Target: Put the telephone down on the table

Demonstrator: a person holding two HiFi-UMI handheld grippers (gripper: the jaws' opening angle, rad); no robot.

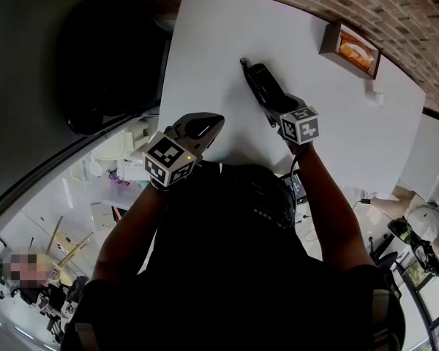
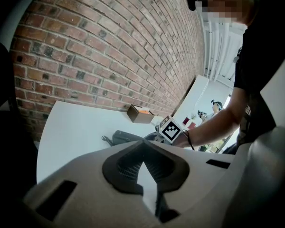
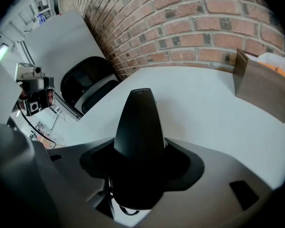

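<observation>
Set-down step in hand, and by the look of it close to its end. Gripping the phone (image 3: 138, 127) in the right gripper (image 1: 278, 110), jaws clenched across its near end, far end pointing away toward the brick wall (image 3: 204, 27). Held out over the middle of the white table (image 1: 205, 42), low and close to flat, with the cord (image 1: 243, 63) at the far tip lying on or just above the top. Cannot tell from any of the 3 views whether the body itself rests on the surface. Well apart from the box (image 1: 350, 48) at the table's far right.

Left gripper (image 1: 208, 123) at the table's near edge, jaws closed together on nothing, aimed at the phone from the side.

Next, judging from this:
1. Ease the phone down the last bit until its full length lies flat.
2. Spread the right jaws.
3. Draw straight back along its line, without dragging it.

Worth minding the cord, which seems likely to tug or roll the phone on release. No call for the left gripper beyond keeping clear
</observation>
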